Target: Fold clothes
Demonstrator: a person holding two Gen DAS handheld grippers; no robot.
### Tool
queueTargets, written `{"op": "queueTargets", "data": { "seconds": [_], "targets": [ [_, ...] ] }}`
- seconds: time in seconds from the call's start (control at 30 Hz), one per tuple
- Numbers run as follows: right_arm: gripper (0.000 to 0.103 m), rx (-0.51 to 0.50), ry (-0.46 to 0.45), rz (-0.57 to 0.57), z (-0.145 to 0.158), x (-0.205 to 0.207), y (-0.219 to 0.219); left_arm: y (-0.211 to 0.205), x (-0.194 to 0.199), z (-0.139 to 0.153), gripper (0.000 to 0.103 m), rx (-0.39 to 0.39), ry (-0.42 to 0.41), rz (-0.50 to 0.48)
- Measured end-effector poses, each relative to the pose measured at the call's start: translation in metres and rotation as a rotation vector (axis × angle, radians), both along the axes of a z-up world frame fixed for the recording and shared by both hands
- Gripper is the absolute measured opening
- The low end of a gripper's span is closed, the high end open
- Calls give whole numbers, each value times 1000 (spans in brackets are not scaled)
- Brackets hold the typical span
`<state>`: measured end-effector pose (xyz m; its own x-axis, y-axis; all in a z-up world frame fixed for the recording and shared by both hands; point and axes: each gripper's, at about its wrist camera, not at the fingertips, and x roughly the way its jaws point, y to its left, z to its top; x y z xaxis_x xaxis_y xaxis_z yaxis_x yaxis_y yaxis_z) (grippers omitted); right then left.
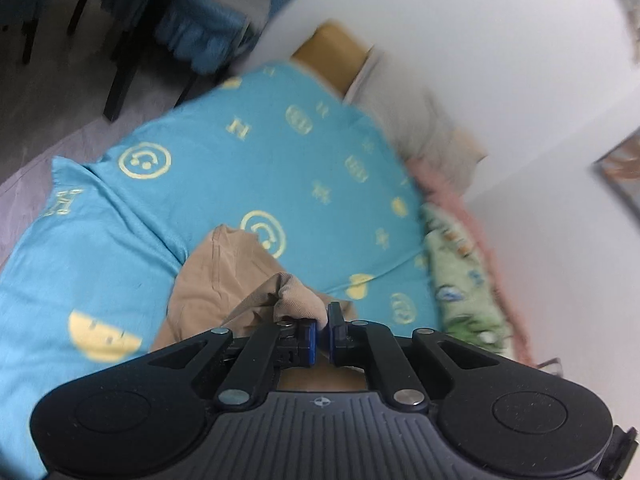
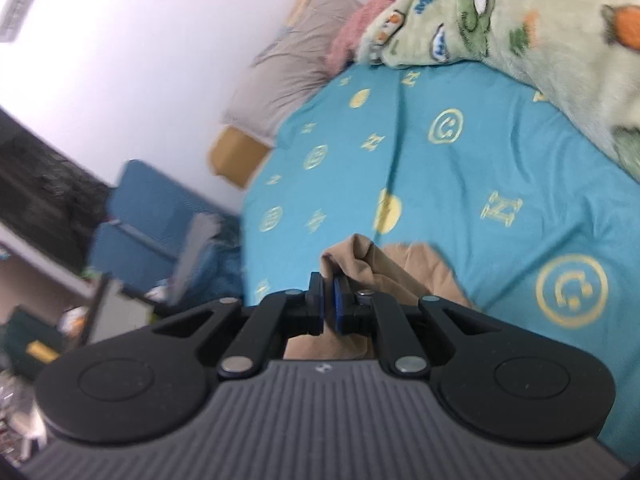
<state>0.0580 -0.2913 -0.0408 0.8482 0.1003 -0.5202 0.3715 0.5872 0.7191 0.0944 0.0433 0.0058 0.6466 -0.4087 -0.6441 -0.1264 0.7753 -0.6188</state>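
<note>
Tan garment [image 1: 224, 280] is pinched at a bunched edge by the left tool [image 1: 322, 326] and by the right tool [image 2: 328, 300], both closed on it. Its lower part is hidden behind the tools. Beyond, it lies on the blue bed sheet [image 1: 240, 152]; the far blanket [image 2: 520, 20] is blurred.

You see a bed with a turquoise sheet [image 1: 240, 184] printed in yellow, a white wall [image 1: 480, 40] behind it, a grey pillow [image 2: 288, 68], a green blanket [image 2: 540, 28] and dark chair legs [image 1: 120, 80] on the grey floor [image 1: 52, 92].
</note>
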Motion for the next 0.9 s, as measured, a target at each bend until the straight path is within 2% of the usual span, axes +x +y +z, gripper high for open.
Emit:
{"op": "queueTargets", "data": {
  "seconds": [0.17, 0.3, 0.4, 0.47, 0.57, 0.7, 0.8, 0.9],
  "targets": [
    [9, -36, 67, 5, -29, 63, 4, -2, 69, -37, 6, 49, 35, 0],
    [9, -58, 77, 35, -57, 91, 3, -2, 91, -77, 6, 59, 1, 0],
    [9, -80, 87, 56, -74, 106, 4, -2, 105, -99, 6, 68, 7, -6],
    [10, -83, 94, 62, -82, 114, 4, -2, 117, -106, 7, 85, 9, -21],
    [10, -140, 90, 60, -87, 122, 4, -2, 129, -113, 7, 124, 9, -59],
    [10, -199, 76, 39, -85, 121, -5, 4, 137, -128, 7, 109, 41, -77],
    [10, -223, 55, 51, -84, 119, -9, 0, 138, -127, 9, 133, 18, -107],
    [11, -239, 31, 103, -80, 116, -6, -7, 134, -121, 25, 161, -19, -148]
  ]
}}
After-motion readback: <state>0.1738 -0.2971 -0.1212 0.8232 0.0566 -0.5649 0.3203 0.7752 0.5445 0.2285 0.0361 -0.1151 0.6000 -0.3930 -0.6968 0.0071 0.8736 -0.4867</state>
